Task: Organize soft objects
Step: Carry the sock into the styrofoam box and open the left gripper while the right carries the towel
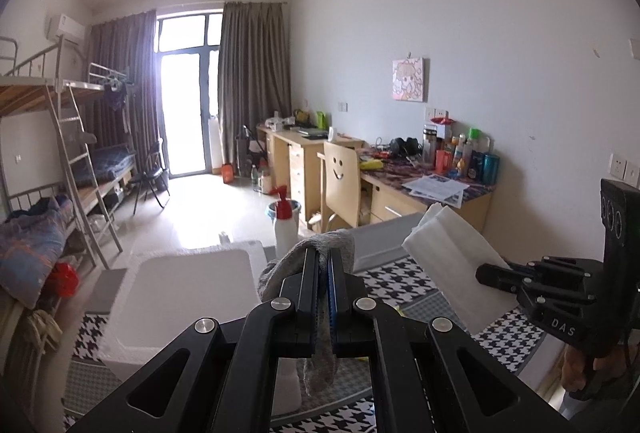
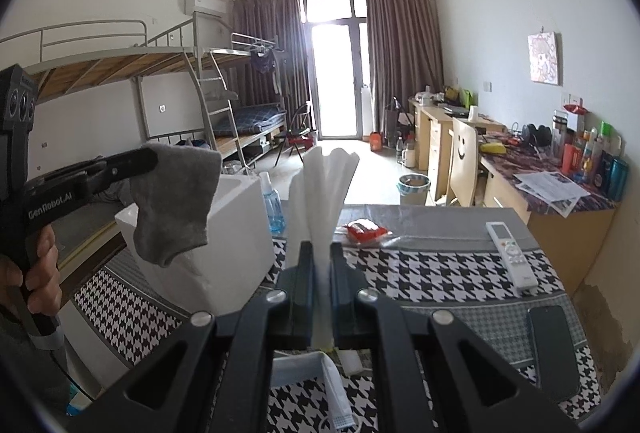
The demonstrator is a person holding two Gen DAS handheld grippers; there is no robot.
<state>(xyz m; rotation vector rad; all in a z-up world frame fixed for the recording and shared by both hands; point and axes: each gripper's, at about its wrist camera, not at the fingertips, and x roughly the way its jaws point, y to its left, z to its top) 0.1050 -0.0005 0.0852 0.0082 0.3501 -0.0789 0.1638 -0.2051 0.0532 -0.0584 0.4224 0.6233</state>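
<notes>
My left gripper [image 1: 323, 253] is shut on a grey sock [image 1: 336, 245], held in the air above the table; the sock hangs over and below the fingers. In the right wrist view the left gripper [image 2: 150, 157] shows at the left with the sock [image 2: 176, 201] dangling beside a white foam box [image 2: 236, 229]. My right gripper [image 2: 318, 249] is shut on a folded white tissue [image 2: 320, 193], which fans upward. In the left wrist view the right gripper [image 1: 486, 275] holds the tissue [image 1: 460, 253] at the right. The foam box [image 1: 184, 297] sits left of the sock.
The table has a houndstooth cloth [image 2: 440, 265]. On it lie a white remote [image 2: 510, 253], a dark phone [image 2: 554, 349], a red packet [image 2: 366, 231], a blue bottle [image 2: 272, 207] and a face mask [image 2: 338, 393]. A red-capped white bottle [image 1: 285, 225] stands behind the sock. Desks and a chair stand at the right.
</notes>
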